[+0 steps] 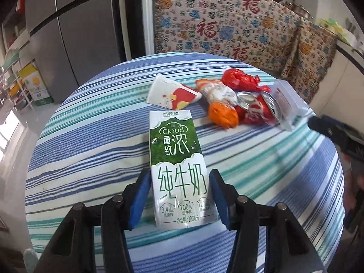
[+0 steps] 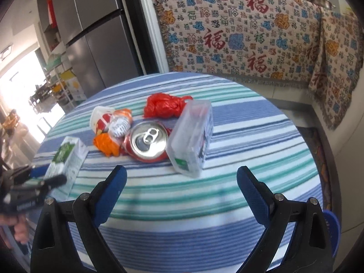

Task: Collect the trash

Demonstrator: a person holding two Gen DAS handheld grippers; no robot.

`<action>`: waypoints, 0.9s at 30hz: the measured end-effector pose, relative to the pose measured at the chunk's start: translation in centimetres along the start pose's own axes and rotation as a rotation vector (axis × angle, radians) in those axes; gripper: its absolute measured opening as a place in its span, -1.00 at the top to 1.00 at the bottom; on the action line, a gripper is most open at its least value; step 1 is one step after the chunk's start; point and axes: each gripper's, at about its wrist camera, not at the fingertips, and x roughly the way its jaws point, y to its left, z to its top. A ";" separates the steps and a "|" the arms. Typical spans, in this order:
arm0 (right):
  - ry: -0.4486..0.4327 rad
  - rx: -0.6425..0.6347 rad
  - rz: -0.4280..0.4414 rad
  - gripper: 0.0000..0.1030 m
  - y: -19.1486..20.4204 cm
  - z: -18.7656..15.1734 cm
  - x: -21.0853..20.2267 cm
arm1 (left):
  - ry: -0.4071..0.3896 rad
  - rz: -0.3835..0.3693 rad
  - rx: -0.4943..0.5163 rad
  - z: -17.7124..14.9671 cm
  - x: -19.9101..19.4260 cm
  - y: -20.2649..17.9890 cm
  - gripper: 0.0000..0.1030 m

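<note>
The milk carton (image 1: 179,170) is lying flat on the striped table (image 1: 91,136), near edge, and the left gripper (image 1: 179,182) is straddling its lower half. The blue pads (image 1: 141,195) are standing just beside the carton's long sides with a sliver of cloth showing on each side, so the jaws are open and not yet pinching. This looks like the grasping step on the first piece of trash.

Beyond the carton the rest of the pile is waiting: a paper cup (image 1: 170,94) on its side, an orange wrapper (image 1: 221,111), a crushed red can (image 2: 145,140), a red bag (image 2: 166,105) and a clear plastic box (image 2: 193,136) leaning against the can.

The right gripper (image 2: 182,188) is hovering over bare cloth short of the can and box, jaws spread wide, holding nothing.

The next move likely calls for squeezing the left pads squarely onto the carton's sides, then lifting without crushing it. No bin is showing in either view.
</note>
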 end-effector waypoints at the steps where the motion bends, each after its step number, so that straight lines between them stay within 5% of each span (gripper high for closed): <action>1: -0.004 -0.003 -0.016 -0.90 0.3 0.5 0.5 | -0.003 -0.003 0.010 -0.5 -0.1 -0.4 -0.08; 4: 0.006 0.016 -0.032 -0.77 0.4 1.5 2.3 | 0.031 -0.027 0.030 -1.6 0.7 -1.2 -0.09; 7: 0.059 0.048 -0.035 0.20 -0.5 1.6 3.4 | 0.020 -0.012 0.090 -2.3 1.2 -2.2 -0.18; 11: 0.061 0.122 0.004 0.36 -2.5 0.8 2.1 | 0.008 -0.046 0.055 -2.0 1.2 -1.3 -0.23; 18: 0.143 0.549 0.371 0.32 -9.5 -4.5 0.4 | 0.015 -0.066 0.007 -2.1 1.0 -0.1 -0.23; 24: 0.127 0.512 0.199 -0.07 -11.5 -5.3 -1.4 | 0.006 -0.032 0.022 -2.4 1.1 -0.5 -0.23; 26: 0.117 0.395 0.095 -0.65 -10.2 -4.8 -2.1 | 0.003 -0.007 0.053 -2.7 1.1 -1.0 -0.30; 27: 0.118 0.316 0.033 -0.76 -9.0 -4.8 -2.5 | 0.005 0.002 0.052 -2.7 1.2 -1.0 -0.40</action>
